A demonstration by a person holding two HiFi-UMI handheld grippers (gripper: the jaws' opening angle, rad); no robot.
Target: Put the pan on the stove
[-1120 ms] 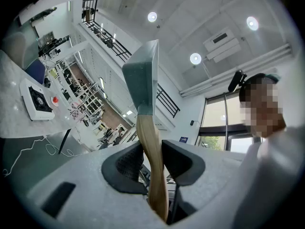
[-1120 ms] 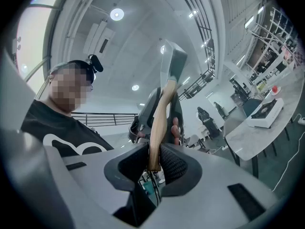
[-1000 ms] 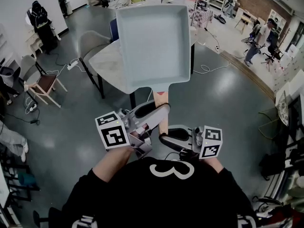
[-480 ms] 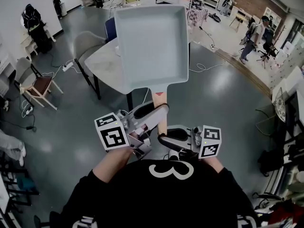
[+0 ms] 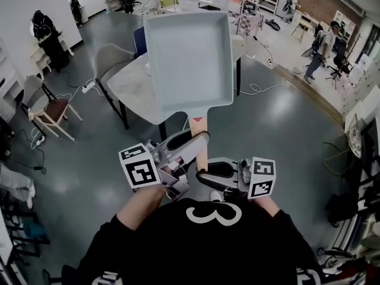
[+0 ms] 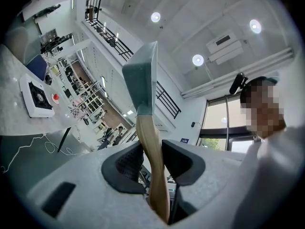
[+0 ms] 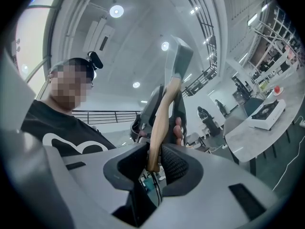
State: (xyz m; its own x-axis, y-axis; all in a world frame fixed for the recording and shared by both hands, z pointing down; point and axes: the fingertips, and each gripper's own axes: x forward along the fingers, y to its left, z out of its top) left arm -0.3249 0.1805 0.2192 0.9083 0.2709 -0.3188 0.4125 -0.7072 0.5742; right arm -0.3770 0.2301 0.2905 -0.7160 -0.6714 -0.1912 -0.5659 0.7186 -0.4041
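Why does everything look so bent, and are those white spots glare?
Head view: a wide lens bows the floor, sheen there. Left gripper view: dark round border, ceiling lamps blown white. Right gripper view: same curving, pan handle sharp.

Grey floor point(image 5: 279, 129), pale table point(image 5: 130, 83), chair point(image 5: 52, 104), round ceiling lights point(image 6: 198, 59).
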